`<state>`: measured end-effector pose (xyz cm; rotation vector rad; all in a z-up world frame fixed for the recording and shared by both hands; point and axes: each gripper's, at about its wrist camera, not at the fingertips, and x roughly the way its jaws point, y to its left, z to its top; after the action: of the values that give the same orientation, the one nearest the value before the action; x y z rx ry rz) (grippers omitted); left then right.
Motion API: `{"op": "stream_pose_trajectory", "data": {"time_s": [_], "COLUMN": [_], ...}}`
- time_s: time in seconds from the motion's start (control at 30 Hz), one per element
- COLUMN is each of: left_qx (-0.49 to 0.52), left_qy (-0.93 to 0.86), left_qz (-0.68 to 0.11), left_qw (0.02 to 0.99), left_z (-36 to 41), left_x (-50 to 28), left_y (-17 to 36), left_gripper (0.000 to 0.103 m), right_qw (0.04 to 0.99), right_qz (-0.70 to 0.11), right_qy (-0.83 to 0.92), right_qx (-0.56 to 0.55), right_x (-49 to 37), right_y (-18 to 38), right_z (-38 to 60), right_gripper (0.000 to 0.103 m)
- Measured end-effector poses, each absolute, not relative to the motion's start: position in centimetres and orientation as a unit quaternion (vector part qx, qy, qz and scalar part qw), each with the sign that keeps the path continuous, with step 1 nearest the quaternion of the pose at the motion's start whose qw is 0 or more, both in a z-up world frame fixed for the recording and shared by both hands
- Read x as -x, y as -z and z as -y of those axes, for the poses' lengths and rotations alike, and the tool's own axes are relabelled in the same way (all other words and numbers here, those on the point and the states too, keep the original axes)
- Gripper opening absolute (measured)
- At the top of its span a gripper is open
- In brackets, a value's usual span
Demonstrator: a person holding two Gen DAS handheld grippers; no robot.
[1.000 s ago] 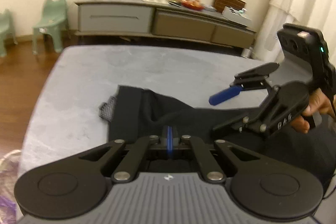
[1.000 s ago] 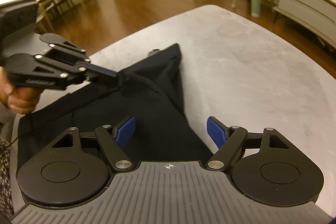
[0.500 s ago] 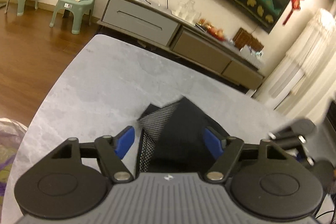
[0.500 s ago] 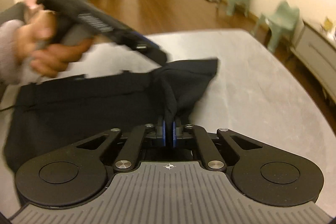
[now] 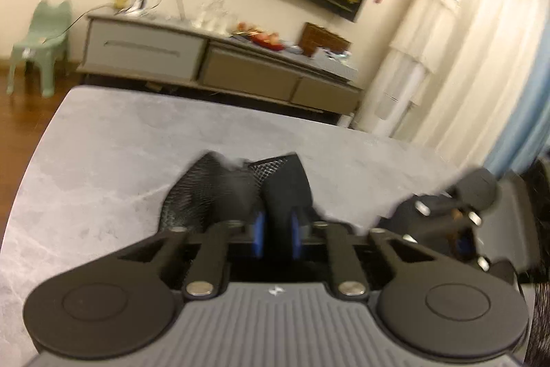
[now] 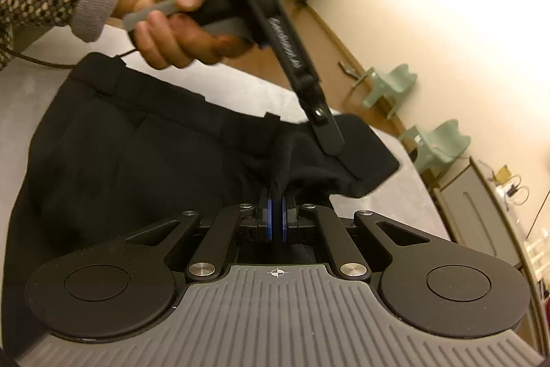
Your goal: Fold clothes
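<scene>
Lying on the grey table (image 5: 103,140), the black garment (image 6: 120,140) is lifted at its far end. Right gripper (image 6: 275,215): jaws pressed together on a fold of it. Left gripper (image 5: 275,229): blue pads narrowly spread, cloth between, grip uncertain. Sideboard (image 5: 213,67) and green chair (image 5: 41,40) are seen beyond the table; view blurred.

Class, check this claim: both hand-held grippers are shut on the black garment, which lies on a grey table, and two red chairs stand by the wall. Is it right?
Not quite. The chairs are pale green, not red, as the right wrist view shows. The rest holds: the left hand-held gripper and right hand-held gripper are each shut on the black garment, which lies on the grey table.
</scene>
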<state>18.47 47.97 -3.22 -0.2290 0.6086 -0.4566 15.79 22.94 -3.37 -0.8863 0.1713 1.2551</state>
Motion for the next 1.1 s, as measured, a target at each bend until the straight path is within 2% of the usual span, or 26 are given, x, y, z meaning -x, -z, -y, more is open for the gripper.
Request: {"op": "stream_pose_trajectory", "data": {"time_s": [0.03,0.07,0.13,0.27,0.5,0.67,0.7,0.77,0.83,0.87,0.93,0.97,1.0,1.03,1.07,1.1], "left_qx": [0.111,0.111,0.111,0.12,0.133,0.122,0.122,0.119,0.116,0.12,0.127,0.13,0.133,0.147,0.16,0.177], "left_qy": [0.215,0.207,0.191,0.162,0.141,0.149,0.152,0.156,0.151,0.149,0.147,0.147,0.146,0.139,0.132,0.118], "left_qz": [-0.292,-0.288,-0.28,-0.267,-0.255,-0.241,-0.239,-0.238,-0.237,-0.235,-0.233,-0.232,-0.231,-0.234,-0.237,-0.247], "left_qw": [0.925,0.928,0.934,0.943,0.947,0.951,0.951,0.951,0.953,0.953,0.953,0.953,0.953,0.951,0.949,0.945], "left_z": [-47.9,-47.8,-47.6,-47.2,-45.7,-45.0,-45.0,-44.9,-44.8,-45.0,-45.3,-45.5,-45.6,-46.1,-46.5,-47.1], "left_x": [-17.8,-17.2,-15.9,-13.3,-8.7,-8.2,-8.2,-8.2,-8.2,-8.2,-8.2,-8.3,-8.3,-8.7,-9.0,-9.8], "left_y": [2.9,2.5,1.7,0.4,-0.5,-1.0,-1.0,-0.9,-0.9,-0.8,-0.7,-0.6,-0.6,-0.3,0.0,0.4], "left_gripper": [0.008,0.008,0.008,0.009,0.009,0.009,0.009,0.009,0.009,0.009,0.009,0.009,0.009,0.01,0.011,0.011], "right_qw": [0.718,0.718,0.721,0.728,0.697,0.696,0.704,0.727,0.74,0.727,0.688,0.667,0.655,0.644,0.658,0.678], "right_qz": [-0.08,-0.09,-0.105,-0.147,-0.219,-0.272,-0.277,-0.278,-0.279,-0.296,-0.336,-0.354,-0.374,-0.394,-0.4,-0.399], "right_qy": [-0.567,-0.571,-0.576,-0.583,-0.603,-0.649,-0.644,-0.618,-0.595,-0.6,-0.616,-0.624,-0.616,-0.603,-0.574,-0.548], "right_qx": [0.395,0.388,0.369,0.33,0.32,0.14,0.112,0.111,0.141,0.156,0.184,0.203,0.229,0.257,0.28,0.285], "right_x": [-16.0,-16.3,-16.8,-18.1,-19.2,-23.1,-24.2,-25.5,-26.6,-27.1,-28.2,-28.6,-29.0,-29.6,-30.5,-31.8], "right_y": [3.2,3.0,2.3,0.9,1.2,-2.4,-2.9,-3.5,-3.4,-2.8,-1.6,-0.7,0.3,1.4,2.0,2.2], "right_z": [-22.9,-22.8,-22.3,-20.9,-19.9,-18.0,-18.0,-20.0,-23.0,-24.8,-28.4,-30.0,-31.5,-32.9,-34.0,-34.4], "right_gripper": [0.019,0.037,0.05,0.053,0.053,0.055,0.057,0.076,0.084,0.084,0.083,0.074,0.061,0.008,0.0,0.0]}}
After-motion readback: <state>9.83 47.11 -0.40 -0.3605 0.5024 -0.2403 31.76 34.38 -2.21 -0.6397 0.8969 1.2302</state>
